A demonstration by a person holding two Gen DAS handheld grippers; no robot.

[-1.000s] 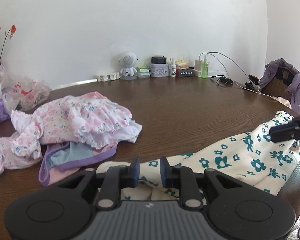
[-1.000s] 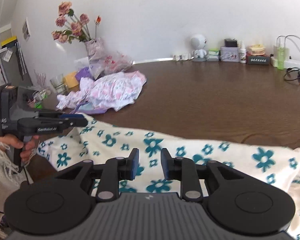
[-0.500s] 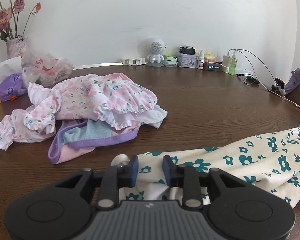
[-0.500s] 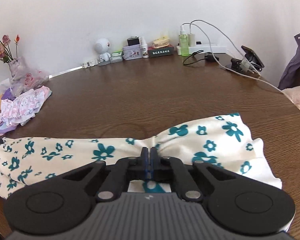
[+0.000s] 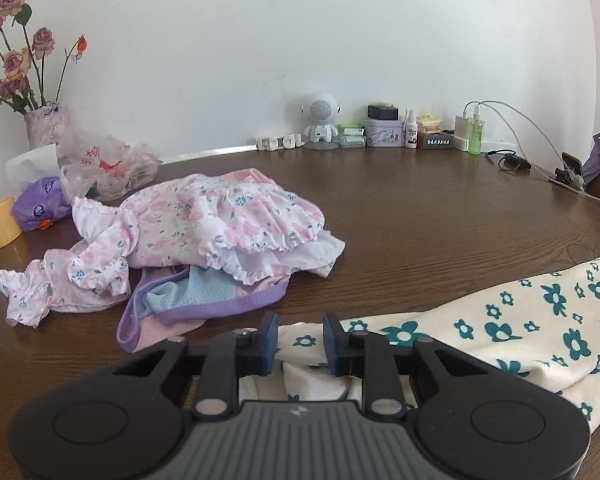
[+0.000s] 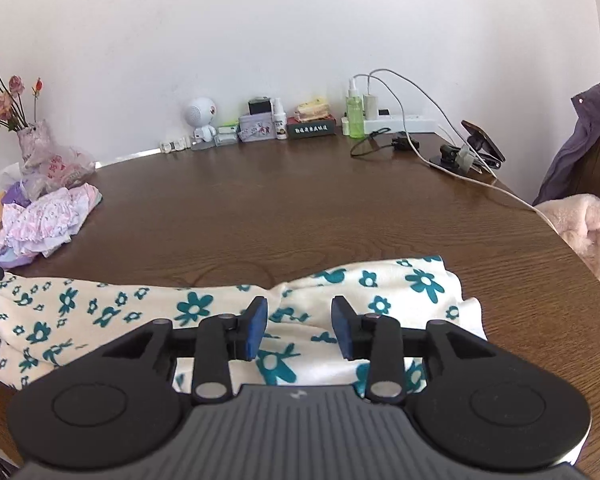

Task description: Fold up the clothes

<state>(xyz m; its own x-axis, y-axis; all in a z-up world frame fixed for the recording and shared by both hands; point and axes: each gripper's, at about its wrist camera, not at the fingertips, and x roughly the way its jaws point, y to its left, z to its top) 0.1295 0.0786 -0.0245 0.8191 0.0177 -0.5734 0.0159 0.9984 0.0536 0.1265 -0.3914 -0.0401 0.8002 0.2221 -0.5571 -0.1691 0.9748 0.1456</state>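
Both claws' parted jaws straddle the floral garment (image 6: 204, 308).

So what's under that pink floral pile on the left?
Under the pink floral pile lies a purple-trimmed garment with a light blue mesh panel, flat on the table. Its far part is covered, and anything beneath it cannot be seen.
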